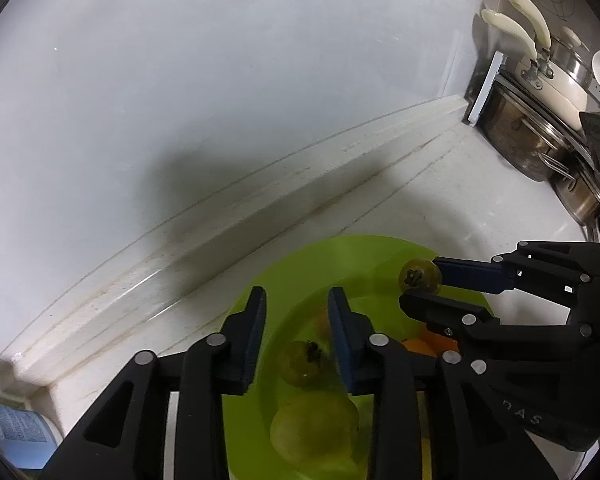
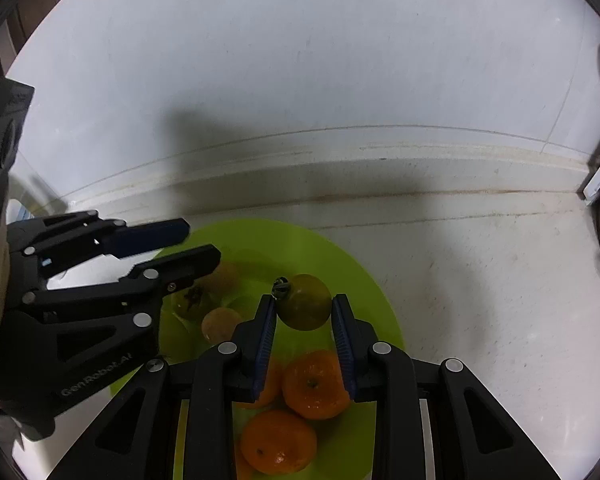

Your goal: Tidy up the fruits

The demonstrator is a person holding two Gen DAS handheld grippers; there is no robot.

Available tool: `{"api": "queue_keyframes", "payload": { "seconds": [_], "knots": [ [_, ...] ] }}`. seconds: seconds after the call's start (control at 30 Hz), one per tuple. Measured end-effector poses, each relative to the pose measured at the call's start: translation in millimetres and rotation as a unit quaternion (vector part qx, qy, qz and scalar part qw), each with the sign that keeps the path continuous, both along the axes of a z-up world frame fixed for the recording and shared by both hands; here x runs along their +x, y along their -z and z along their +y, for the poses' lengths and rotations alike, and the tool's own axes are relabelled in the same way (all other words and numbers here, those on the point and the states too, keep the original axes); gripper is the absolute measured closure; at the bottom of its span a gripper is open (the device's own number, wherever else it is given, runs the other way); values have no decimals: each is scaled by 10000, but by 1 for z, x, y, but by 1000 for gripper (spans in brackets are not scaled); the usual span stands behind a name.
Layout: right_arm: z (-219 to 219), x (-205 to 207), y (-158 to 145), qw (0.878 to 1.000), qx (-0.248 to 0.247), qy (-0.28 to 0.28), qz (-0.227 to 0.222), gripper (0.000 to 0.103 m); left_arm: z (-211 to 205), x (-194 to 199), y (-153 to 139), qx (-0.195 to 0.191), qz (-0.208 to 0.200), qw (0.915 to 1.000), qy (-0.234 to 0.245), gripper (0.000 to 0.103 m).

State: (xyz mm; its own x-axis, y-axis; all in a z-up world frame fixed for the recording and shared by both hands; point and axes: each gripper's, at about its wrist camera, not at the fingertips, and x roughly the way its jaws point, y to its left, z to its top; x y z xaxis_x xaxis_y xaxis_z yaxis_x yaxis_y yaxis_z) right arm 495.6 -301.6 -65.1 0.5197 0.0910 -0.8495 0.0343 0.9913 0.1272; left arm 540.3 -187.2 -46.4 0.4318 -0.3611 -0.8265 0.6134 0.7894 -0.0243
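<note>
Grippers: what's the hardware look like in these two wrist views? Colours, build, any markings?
Both match: the left gripper and right gripper are black plastic linkage frames with round silver pivot pins and two flat fingers faced with ribbed blue pads. The left body carries raised "GenRobot.AI" lettering. No cables visible.
</note>
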Motion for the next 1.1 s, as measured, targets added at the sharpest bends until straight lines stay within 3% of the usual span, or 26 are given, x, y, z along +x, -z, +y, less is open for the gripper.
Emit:
{"api": "queue_keyframes", "payload": {
  "seconds": [0.17, 0.43, 0.57, 0.63, 0.8, 1.1],
  "knots": [
    [-1, -3, -1, 10000, -21, 2, -59, 71, 10, -5, -9, -38, -138, 9998, -168, 61],
    [4, -26, -19, 9990, -223, 183, -343, 56, 32, -35, -39, -83, -680, 9966, -460, 45],
    [10, -52, -37, 9970, -312, 327, -634, 46, 47, -64, -57, -75, -1034, 9926, -634, 40],
    [15, -69, -48, 9951, -361, 382, -835, 45, 57, -84, -67, -127, -1232, 9894, -760, 31],
    [31, -114, -71, 9884, -568, 543, -1300, 30, 79, -129, -83, -292, -1477, 9836, -988, 20],
    [57, -191, -100, 9804, -804, 506, -1723, 25, 118, -214, -105, -505, -1822, 9741, -1243, 13]
  ]
}}
